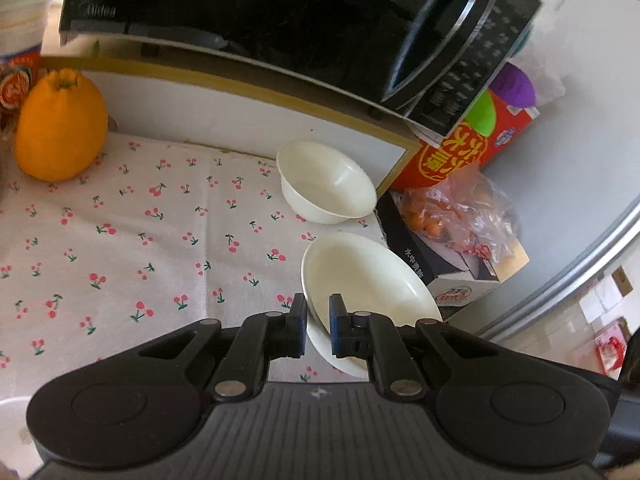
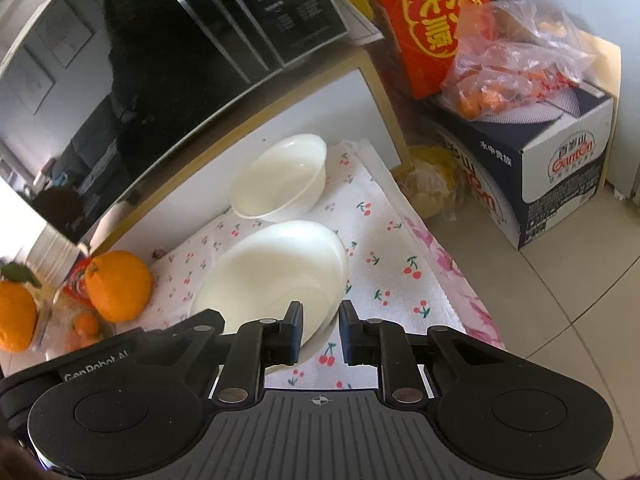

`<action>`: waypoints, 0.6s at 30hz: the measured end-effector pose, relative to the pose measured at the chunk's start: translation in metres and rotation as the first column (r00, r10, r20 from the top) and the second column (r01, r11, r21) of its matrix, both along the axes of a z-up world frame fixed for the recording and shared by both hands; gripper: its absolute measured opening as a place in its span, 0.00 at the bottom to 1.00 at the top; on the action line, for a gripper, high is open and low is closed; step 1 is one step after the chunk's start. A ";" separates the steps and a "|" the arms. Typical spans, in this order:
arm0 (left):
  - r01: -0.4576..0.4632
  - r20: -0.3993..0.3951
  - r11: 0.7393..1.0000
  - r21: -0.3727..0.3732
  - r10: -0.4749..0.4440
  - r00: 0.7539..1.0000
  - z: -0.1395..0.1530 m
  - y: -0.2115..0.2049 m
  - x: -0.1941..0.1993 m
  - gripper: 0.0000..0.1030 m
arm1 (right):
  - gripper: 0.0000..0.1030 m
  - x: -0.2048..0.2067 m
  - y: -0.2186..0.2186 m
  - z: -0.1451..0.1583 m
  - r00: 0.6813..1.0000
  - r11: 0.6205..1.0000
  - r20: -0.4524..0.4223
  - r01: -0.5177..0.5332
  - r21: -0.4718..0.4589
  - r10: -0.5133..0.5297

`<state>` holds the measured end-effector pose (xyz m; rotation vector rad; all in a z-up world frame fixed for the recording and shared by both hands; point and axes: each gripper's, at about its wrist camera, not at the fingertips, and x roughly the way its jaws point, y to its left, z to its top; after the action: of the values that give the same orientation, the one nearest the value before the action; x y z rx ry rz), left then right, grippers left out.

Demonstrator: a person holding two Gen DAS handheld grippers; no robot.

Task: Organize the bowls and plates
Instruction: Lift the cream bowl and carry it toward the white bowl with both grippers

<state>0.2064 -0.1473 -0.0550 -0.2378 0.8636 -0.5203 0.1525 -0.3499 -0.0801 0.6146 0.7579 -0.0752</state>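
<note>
Clearly both sets of fingers pinch rims: left a plate, right a plate.

microwave overhanging, cloth open left, boxes right

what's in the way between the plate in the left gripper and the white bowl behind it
nothing visible: only bare cherry cloth lies between the plate, its rim pinched in the left gripper, and the bowl.
</note>
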 end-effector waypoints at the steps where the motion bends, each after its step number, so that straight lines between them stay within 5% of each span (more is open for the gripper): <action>1: 0.007 0.012 1.000 0.013 -0.007 1.000 0.003 -0.001 -0.004 0.10 | 0.18 -0.003 0.002 0.003 1.000 1.000 -0.002 -0.007 -0.012 0.007; 18: 0.006 0.002 0.999 -0.032 -0.006 1.000 0.024 0.024 -0.065 0.10 | 0.19 -0.058 0.020 0.041 0.997 0.995 -0.020 -0.081 -0.061 0.080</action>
<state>0.1416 -0.1230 -0.0310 -0.2645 0.8547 -0.5403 0.0940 -0.3301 -0.0390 0.5241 0.7934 -0.0298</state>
